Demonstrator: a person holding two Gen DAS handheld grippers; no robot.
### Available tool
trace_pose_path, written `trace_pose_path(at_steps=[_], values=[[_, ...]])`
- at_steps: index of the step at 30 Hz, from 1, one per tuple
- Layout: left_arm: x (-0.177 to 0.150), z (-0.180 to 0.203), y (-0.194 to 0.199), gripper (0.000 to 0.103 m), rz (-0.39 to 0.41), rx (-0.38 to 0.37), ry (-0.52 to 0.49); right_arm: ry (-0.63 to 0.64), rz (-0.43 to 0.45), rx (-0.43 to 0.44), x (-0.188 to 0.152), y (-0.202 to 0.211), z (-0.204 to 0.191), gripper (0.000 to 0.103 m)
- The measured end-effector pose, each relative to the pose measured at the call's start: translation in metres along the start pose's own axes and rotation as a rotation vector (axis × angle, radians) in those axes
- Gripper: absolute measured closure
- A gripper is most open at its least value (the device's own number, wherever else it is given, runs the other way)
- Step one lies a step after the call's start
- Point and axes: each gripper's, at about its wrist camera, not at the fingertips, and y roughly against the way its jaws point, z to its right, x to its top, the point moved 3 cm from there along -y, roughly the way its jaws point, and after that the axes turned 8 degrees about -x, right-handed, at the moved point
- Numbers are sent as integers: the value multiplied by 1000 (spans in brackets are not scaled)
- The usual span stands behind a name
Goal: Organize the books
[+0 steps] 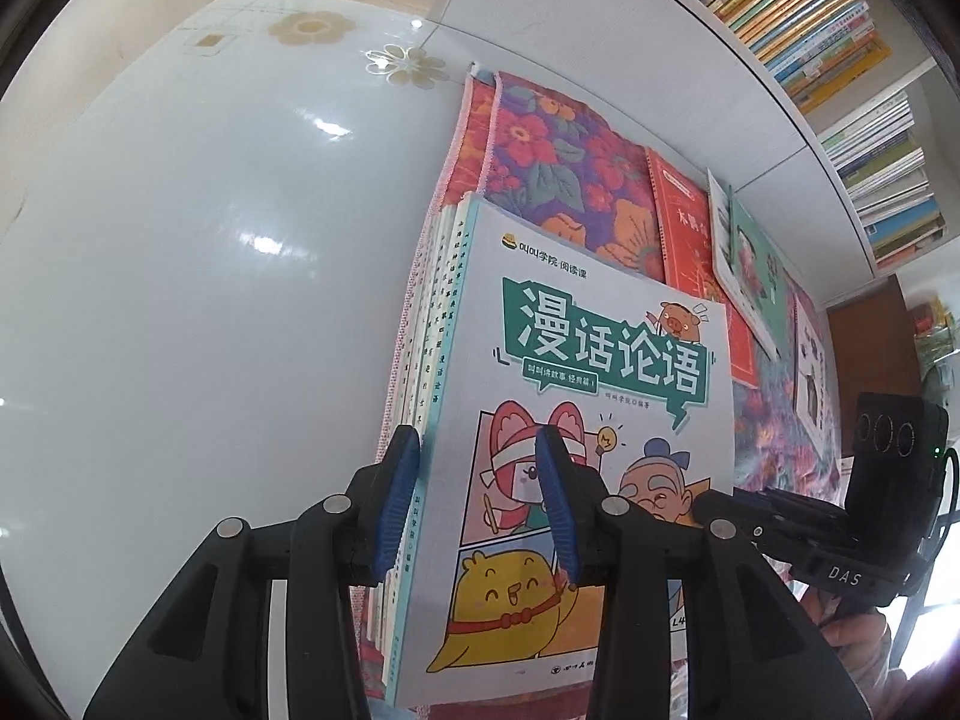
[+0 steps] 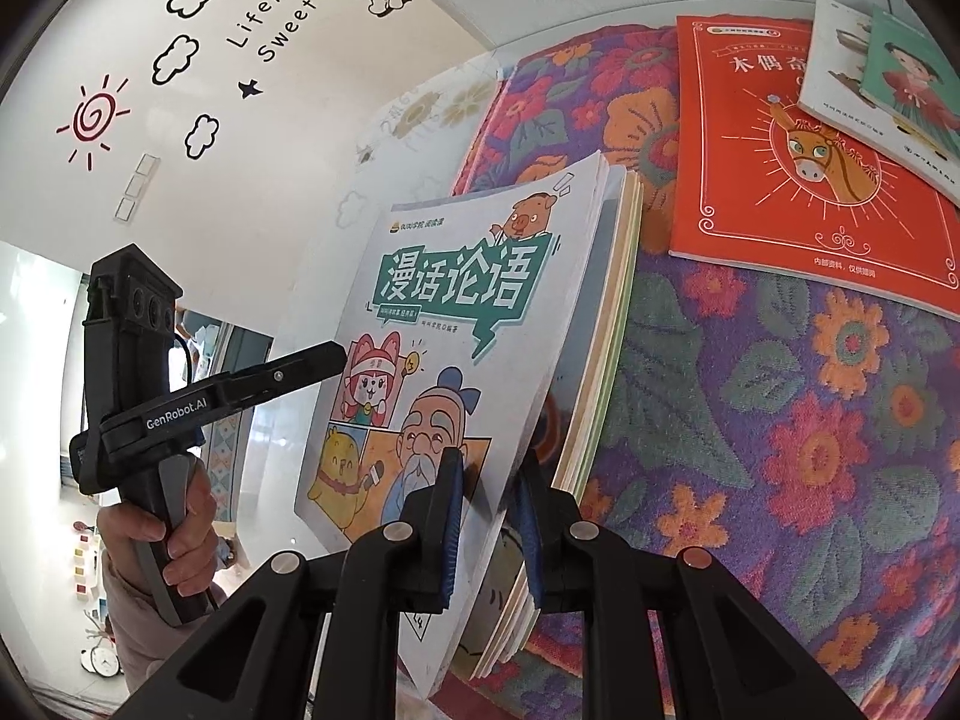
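Stack of books (image 1: 432, 396), comic-cover book (image 2: 444, 324) on top, sits at the left edge of the floral cloth (image 2: 780, 420), long axis running away from both grippers. I can't fix the stack count, several spines show.

Left gripper (image 1: 480, 504) straddles the stack's spine side, jaws around it, looks clamped. Right gripper (image 2: 489, 528) has its jaws around the near right corner pages, seemingly pinched on them. Both equally near, one per side.

Three loose books lie well apart toward the far right edge: one red book (image 2: 798, 180), one white book (image 2: 840, 60), one green book (image 2: 912, 78), the latter two overlapping. Shelves of books (image 1: 810, 18) beyond.
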Motion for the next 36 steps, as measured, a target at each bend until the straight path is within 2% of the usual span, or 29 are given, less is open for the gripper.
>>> trace_pose_path(at_steps=[15, 17, 20, 25, 31, 36], values=[[2, -3, -7, 67, -6, 25, 8, -15, 5, -18, 4, 1, -1, 86], [1, -3, -9, 67, -4, 51, 6, -15, 0, -28, 4, 2, -2, 86], [2, 0, -5, 67, 13, 66, -5, -12, 0, -70, 4, 6, -2, 86], [5, -1, 11, 67, 63, 152, -11, -12, 27, -98, 7, 15, 4, 86], [6, 11, 34, 65, 131, 153, 10, -36, -1, -74, 3, 9, 6, 86], [12, 41, 36, 65, 152, 162, -39, -66, 10, -60, -2, 18, 17, 86]])
